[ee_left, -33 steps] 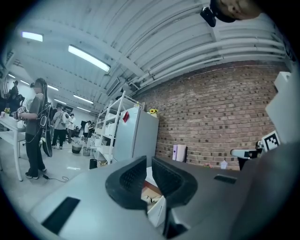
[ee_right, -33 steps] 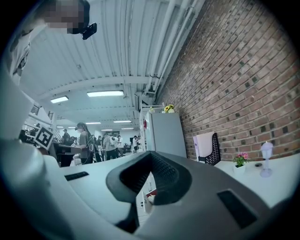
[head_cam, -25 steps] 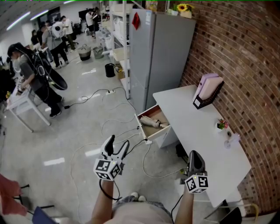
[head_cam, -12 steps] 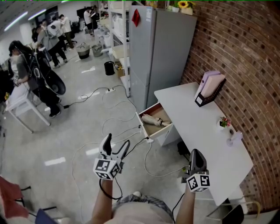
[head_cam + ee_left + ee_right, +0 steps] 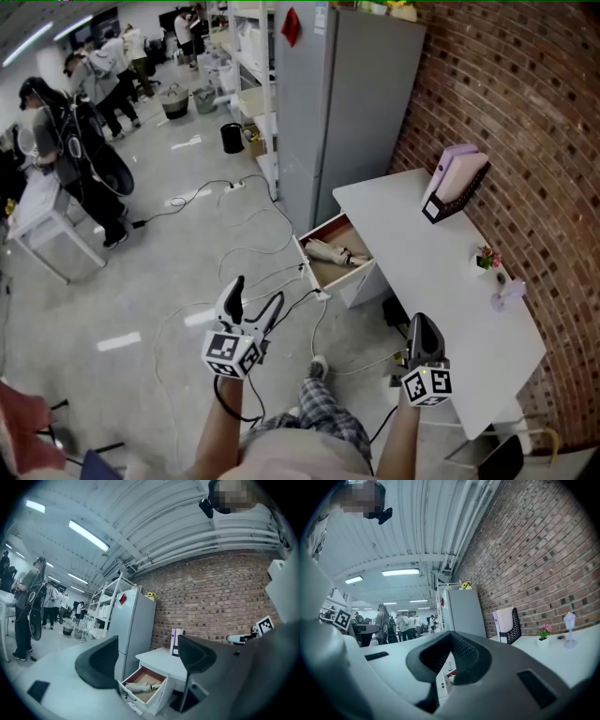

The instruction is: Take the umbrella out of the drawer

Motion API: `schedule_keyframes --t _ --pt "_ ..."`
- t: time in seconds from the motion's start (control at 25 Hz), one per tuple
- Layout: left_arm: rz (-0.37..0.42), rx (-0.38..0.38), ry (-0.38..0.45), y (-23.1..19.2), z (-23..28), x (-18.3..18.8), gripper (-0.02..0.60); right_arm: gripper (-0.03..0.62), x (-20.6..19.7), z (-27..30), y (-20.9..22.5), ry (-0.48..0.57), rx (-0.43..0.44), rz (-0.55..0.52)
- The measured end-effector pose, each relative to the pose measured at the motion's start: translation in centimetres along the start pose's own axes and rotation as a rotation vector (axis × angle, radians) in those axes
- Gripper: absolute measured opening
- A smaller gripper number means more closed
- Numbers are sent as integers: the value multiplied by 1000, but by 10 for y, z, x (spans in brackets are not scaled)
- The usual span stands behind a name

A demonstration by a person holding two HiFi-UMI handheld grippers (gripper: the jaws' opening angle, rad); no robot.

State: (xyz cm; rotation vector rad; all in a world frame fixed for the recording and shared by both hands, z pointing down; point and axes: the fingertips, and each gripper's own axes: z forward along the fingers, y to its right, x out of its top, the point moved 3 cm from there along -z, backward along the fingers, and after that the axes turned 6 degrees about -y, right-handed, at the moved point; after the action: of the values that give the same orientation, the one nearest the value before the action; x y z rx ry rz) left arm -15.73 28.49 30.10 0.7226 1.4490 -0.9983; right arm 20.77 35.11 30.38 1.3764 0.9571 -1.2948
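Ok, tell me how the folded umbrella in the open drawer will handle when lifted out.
The umbrella is folded short, so probably light and stiff along its length. Its bunched cream fabric looks soft and may squash or slip. It lies loose in the drawer, so a nudge could roll it.

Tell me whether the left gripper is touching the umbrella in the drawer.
Apart. The head view shows the left gripper held over the floor, with open floor between it and the drawer holding the umbrella.

The umbrella (image 5: 328, 251) is cream, the desk (image 5: 427, 272) white, the fridge (image 5: 352, 103) grey, the brick wall (image 5: 525, 122) red-brown
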Motion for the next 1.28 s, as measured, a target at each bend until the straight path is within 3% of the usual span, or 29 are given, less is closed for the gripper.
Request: schedule_keyframes --t 0.36,0.68,0.92,1.28 --pt "-6 -16 1 -24 69 1 379 18 -3 75 14 -6 13 0" --pt "-18 -12 -37 -66 152 -5 379 18 -9 176 25 -24 34 13" --pt "5 3 -63 -105 234 1 379 18 -7 264 39 -49 37 17" --pt "3 -45 -96 -132 360 9 379 18 0 378 74 -61 21 35"
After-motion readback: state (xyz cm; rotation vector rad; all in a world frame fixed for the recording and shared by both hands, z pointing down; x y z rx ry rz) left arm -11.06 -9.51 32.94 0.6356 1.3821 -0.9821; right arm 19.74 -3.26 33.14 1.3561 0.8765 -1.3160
